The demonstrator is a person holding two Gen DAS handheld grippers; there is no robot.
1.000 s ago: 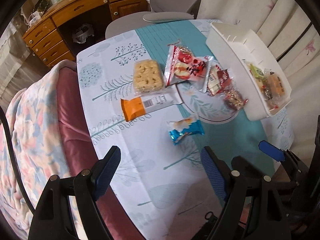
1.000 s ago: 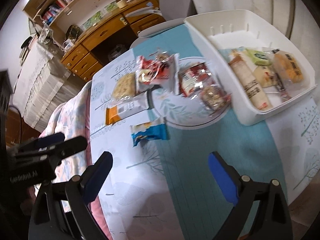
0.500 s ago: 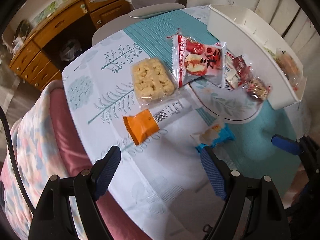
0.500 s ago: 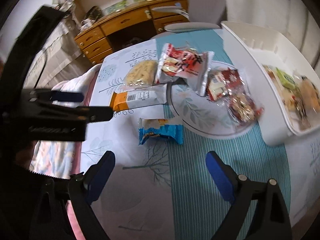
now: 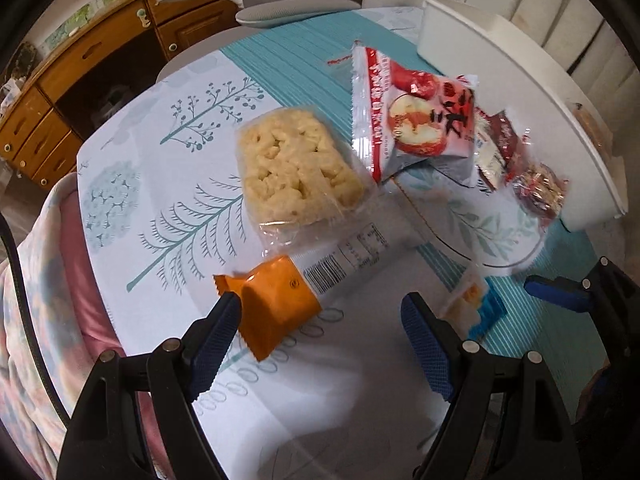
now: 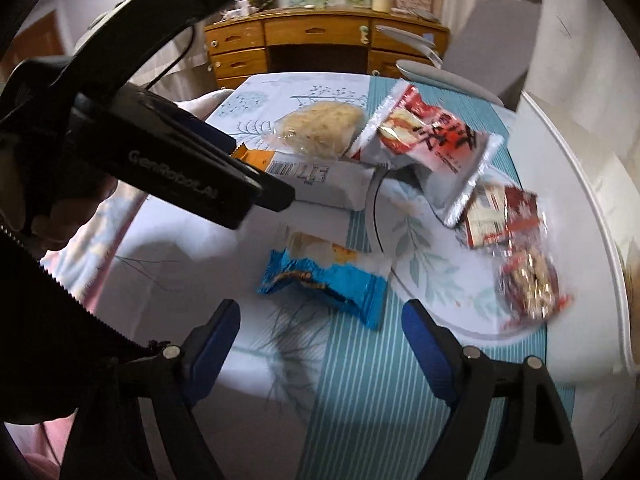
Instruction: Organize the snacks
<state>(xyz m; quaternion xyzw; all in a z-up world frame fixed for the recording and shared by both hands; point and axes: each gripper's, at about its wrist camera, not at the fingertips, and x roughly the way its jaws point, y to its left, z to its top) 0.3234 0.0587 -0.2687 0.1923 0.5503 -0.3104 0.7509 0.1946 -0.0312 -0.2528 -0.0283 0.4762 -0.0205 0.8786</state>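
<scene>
Snack packets lie on a round table. My left gripper [image 5: 320,340] is open, low over the orange end of an orange-and-white bar packet [image 5: 308,284]; the packet sits between its fingertips. A clear pack of yellow puffs [image 5: 296,168] and a red-and-white packet [image 5: 412,124] lie beyond. My right gripper [image 6: 320,344] is open just before a blue packet [image 6: 324,280]. Small red packets [image 6: 516,248] lie to the right. A white storage box [image 5: 528,92] stands at the right; its rim shows in the right wrist view [image 6: 580,208].
The tablecloth [image 5: 168,184] is white with tree prints and a teal striped runner [image 6: 372,380]. A grey chair [image 5: 296,4] and a wooden desk [image 6: 316,44] stand beyond the table. A pink quilt [image 5: 44,280] lies at the left edge.
Both grippers have moved forward and down toward the snacks. The left one has closed in on the orange bar, the right one on the blue packet. Both remain open.
</scene>
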